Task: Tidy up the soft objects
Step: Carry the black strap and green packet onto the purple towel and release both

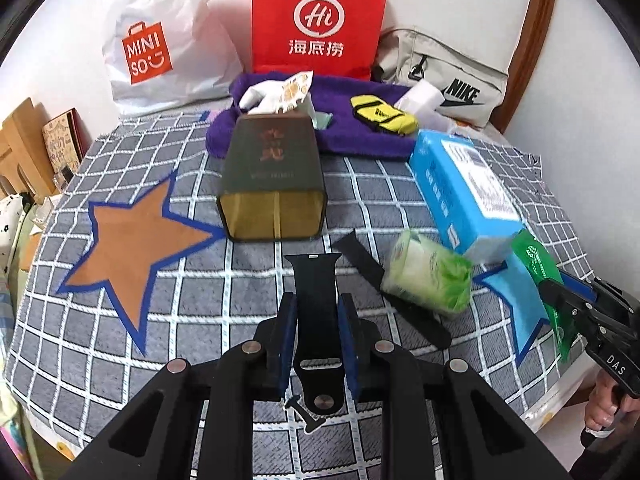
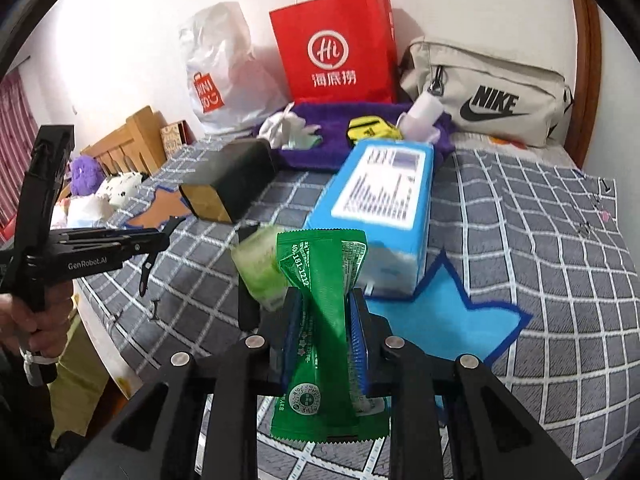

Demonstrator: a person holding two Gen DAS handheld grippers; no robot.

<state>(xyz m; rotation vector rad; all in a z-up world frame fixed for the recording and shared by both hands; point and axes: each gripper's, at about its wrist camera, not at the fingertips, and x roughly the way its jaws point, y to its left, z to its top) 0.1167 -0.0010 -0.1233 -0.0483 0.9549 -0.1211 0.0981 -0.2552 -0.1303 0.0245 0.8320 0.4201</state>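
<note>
Black tool (image 1: 316, 344), blue pads, silver rivets

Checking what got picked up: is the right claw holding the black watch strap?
No, the right claw grips a green packet; the black watch strap is in the left claw.

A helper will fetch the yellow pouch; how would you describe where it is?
Find the red paper bag against the wall. On the purple fleece blanket before it lies the small yellow pouch, the only yellow, black-striped item there.
</note>
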